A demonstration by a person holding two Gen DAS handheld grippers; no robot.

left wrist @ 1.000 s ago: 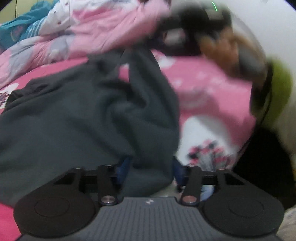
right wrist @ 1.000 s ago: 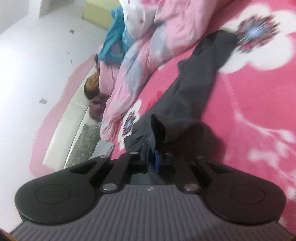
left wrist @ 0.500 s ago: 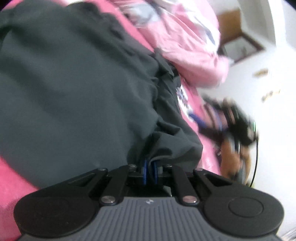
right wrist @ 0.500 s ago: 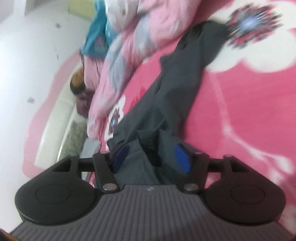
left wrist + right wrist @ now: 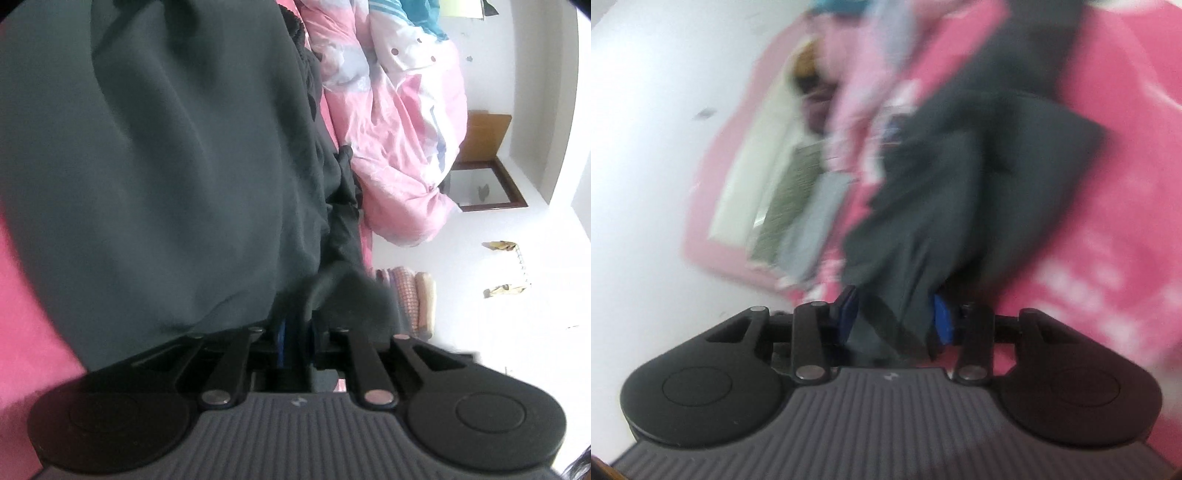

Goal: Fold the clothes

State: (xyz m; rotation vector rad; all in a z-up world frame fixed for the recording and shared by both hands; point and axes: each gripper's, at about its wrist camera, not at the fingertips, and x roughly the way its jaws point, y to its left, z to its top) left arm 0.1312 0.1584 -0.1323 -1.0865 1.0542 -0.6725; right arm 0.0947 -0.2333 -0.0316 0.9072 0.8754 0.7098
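Note:
A dark grey garment (image 5: 166, 166) fills most of the left wrist view, lying on a pink bedsheet (image 5: 26, 295). My left gripper (image 5: 297, 343) is shut on a bunched edge of this garment, its blue pads close together. In the blurred right wrist view the same garment (image 5: 979, 177) lies on the pink floral sheet (image 5: 1108, 240). My right gripper (image 5: 894, 321) has its blue pads apart, with a fold of the garment lying between them.
A crumpled pink and white quilt (image 5: 399, 129) lies beyond the garment. A white wall with a wooden-framed opening (image 5: 487, 177) stands behind it. Folded cloths (image 5: 410, 299) sit near the bed's edge. A pink headboard (image 5: 746, 155) shows in the right wrist view.
My left gripper closed on the garment and swung round with it. My right gripper opened off the garment a half second ago and is now moving fast, jaws narrower around a fold.

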